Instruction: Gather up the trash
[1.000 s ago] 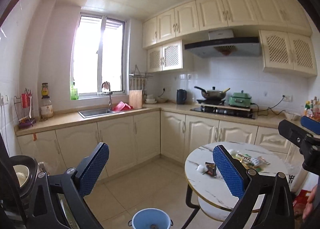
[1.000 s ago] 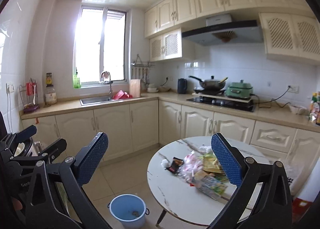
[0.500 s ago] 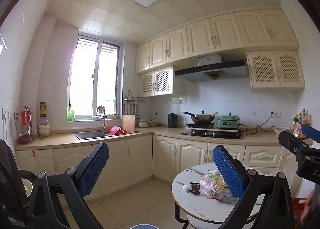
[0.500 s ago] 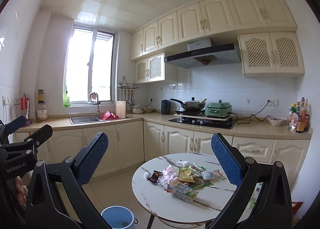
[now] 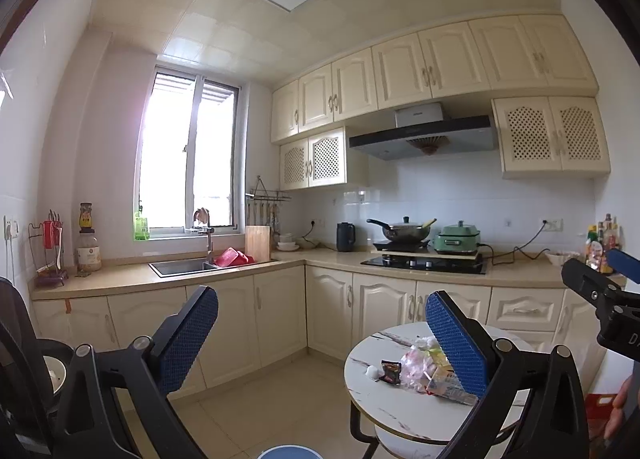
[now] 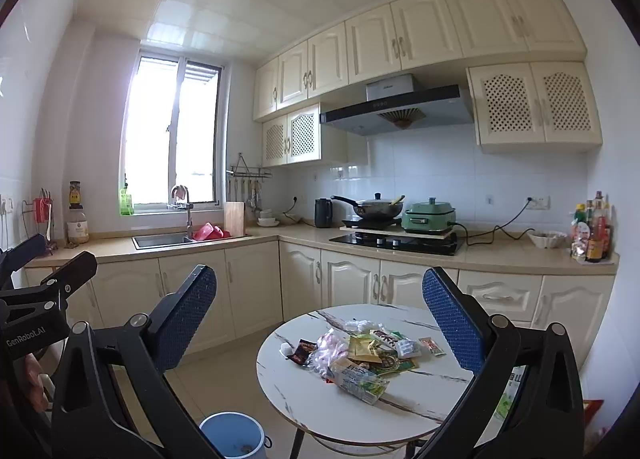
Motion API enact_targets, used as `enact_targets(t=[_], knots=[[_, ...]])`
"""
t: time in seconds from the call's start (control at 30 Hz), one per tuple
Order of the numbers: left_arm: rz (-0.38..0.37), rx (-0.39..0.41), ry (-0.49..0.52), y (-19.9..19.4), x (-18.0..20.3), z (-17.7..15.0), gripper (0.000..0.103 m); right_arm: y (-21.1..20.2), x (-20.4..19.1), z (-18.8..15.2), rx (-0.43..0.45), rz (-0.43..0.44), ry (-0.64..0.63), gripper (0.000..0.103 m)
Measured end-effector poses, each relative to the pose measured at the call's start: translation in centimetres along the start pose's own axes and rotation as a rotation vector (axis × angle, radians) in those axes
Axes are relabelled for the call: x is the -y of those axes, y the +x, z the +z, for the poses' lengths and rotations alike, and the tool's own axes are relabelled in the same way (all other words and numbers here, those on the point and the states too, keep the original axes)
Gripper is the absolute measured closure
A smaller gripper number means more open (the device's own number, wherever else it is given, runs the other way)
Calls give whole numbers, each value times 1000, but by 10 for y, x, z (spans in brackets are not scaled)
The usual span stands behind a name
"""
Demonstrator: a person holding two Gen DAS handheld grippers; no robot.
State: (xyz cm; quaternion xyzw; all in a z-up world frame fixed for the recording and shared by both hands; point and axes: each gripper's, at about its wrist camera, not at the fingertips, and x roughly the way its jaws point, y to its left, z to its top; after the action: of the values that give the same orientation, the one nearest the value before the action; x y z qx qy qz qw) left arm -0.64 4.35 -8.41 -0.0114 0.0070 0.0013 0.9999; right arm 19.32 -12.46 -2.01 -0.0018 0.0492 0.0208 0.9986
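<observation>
Left gripper (image 5: 322, 333): held up in the air, jaws spread wide, nothing between the blue pads (image 5: 188, 335).
Bucket (image 6: 232, 435): blue, on the floor left of the table, low in the right wrist view; only its rim shows in the left one.
Table (image 6: 316, 399): round, white marble top, dark legs, standing in front of the cabinets.
Trash (image 6: 360, 355): a loose heap of wrappers at the middle of the tabletop, with 1 dark packet (image 6: 302, 351) and a small white scrap (image 6: 285, 347) at its left edge.
Right gripper (image 6: 320, 313): also raised and wide open, holding nothing, well apart from the trash.
Counter (image 6: 500, 253): stove, wok and green pot behind the table; bottles at the far right end.
</observation>
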Motion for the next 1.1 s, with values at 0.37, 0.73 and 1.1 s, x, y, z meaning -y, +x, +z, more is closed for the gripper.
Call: enact_targets(t=[0.37, 0.73, 1.1], knots=[[-3, -83, -1, 55, 9, 17, 1, 26, 23, -18, -63, -51, 31, 0], [-51, -336, -23, 169, 29, -8, 1, 136, 76, -118, -362, -69, 17, 0], [-76, -494, 14, 281, 46, 2, 1, 269, 94, -230, -691, 6, -118, 0]])
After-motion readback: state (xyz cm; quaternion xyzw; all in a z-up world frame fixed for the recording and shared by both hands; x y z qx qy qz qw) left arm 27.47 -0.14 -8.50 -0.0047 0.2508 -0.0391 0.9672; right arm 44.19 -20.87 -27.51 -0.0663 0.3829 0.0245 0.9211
